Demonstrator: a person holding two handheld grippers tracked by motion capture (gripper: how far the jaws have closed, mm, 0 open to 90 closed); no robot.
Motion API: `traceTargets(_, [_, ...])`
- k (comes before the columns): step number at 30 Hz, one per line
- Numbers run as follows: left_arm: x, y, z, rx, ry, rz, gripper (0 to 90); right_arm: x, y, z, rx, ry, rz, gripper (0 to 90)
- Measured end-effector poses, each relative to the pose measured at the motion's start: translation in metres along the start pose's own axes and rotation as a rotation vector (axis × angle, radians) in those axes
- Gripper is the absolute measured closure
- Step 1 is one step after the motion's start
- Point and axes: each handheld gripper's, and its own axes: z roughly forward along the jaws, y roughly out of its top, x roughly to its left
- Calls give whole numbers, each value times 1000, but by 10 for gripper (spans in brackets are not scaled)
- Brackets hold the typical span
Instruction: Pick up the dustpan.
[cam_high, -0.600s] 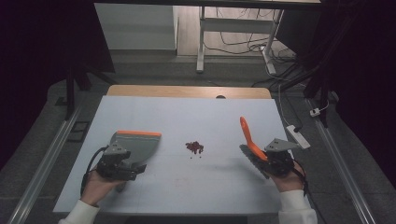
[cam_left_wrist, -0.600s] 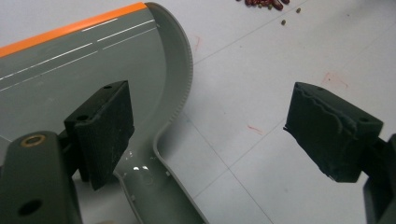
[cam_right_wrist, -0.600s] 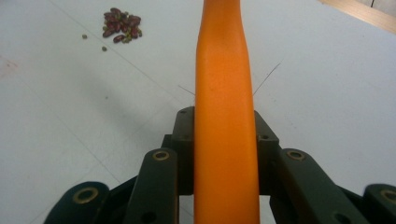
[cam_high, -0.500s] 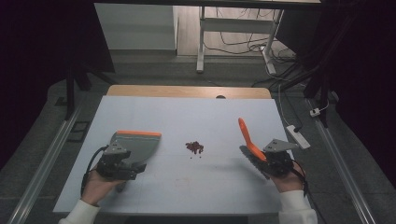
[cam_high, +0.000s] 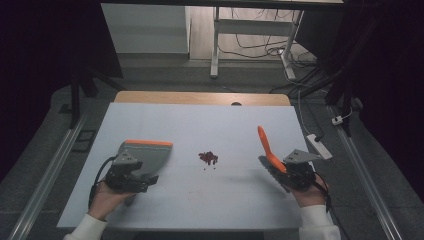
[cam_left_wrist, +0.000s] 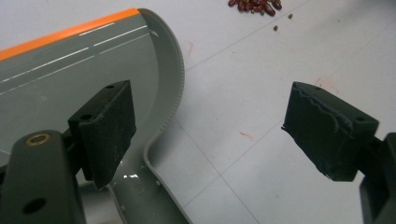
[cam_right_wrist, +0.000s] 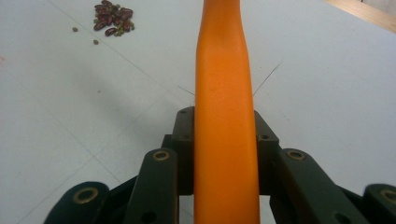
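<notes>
On the table, largest thing first:

Table (cam_high: 200, 120): pale grey-white top with a wooden strip along its far edge; faint grid lines and a few reddish marks show on it in the left gripper view.

Dustpan (cam_high: 145, 157): grey, with an orange strip along its front lip, lying on the person's left half of the table, lip toward the far side. In the left gripper view (cam_left_wrist: 70, 79) its grey pan and curved ribbed edge run under the left-hand jaw, with the handle stub low in that picture.

Left gripper (cam_high: 131, 170): held in the left hand (cam_high: 107, 200) at the near end of the dustpan. Its jaws stand wide apart; one hangs over the pan's edge and the other over bare table. Whether either pad touches the dustpan I cannot tell.

Right gripper (cam_high: 292, 170): held in the right hand (cam_high: 310, 192) on the right half of the table, jaws closed tight on the orange handle.

Orange handle (cam_high: 267, 147): a long narrow piece rising from the jaws toward the far side and slightly left; in the right gripper view (cam_right_wrist: 226, 116) it runs straight up the middle between the two black pads.

Beans (cam_high: 208, 158): a small heap of dark red beans with a few loose greenish grains beside it, lying mid-table between dustpan and orange handle, well apart from both.
</notes>
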Motion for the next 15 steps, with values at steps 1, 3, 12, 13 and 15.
traceTargets(1, [0, 1, 0, -5, 7, 1, 172, 0, 0, 0, 1, 1, -2, 701])
traceTargets(3, [-1, 2, -1, 0, 10, 6, 173, 1, 0, -1, 2, 1, -6, 702])
traceTargets(12, [-11, 8, 3, 23, 8, 21, 173, 3, -3, -3, -12, 10, -6, 702])
traceTargets(13, [-11, 9, 3, 28, 10, 19, 173, 3, -3, -4, -16, 8, -3, 702])
traceTargets(15, [-12, 11, 3, 29, 11, 10, 173, 3, -3, -5, -20, 8, -3, 702])
